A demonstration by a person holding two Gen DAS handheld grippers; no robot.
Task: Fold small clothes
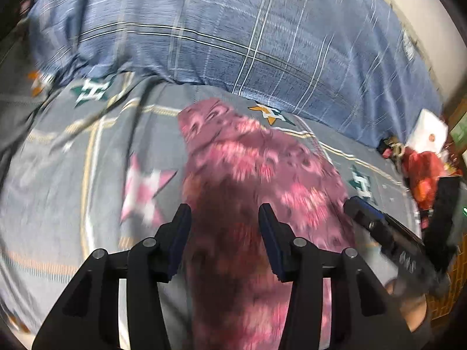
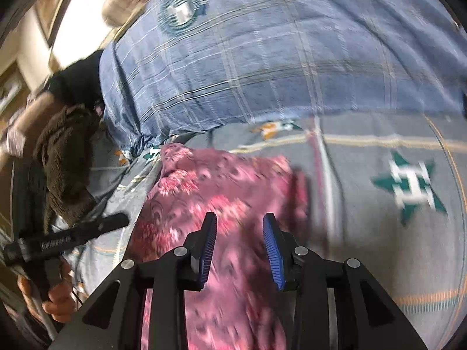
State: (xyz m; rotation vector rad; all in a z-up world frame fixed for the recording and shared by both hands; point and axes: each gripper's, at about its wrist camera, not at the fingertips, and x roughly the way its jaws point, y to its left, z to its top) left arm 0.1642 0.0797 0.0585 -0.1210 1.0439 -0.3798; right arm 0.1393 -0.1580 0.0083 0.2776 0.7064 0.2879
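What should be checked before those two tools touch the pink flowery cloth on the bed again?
1. Left tool open: ok, nothing pinched between its pads.
2. Right tool open: ok, pads apart above the cloth.
3. Pink floral garment lying on the star-patterned sheet: ok.
4. Garment flat and smooth: cannot tell, both views are blurred.
5. Garment clear of the blue plaid quilt: ok, though its far end lies near the quilt's edge.
6. Edges to grab located: cannot tell; the near end runs out of view under the tools.
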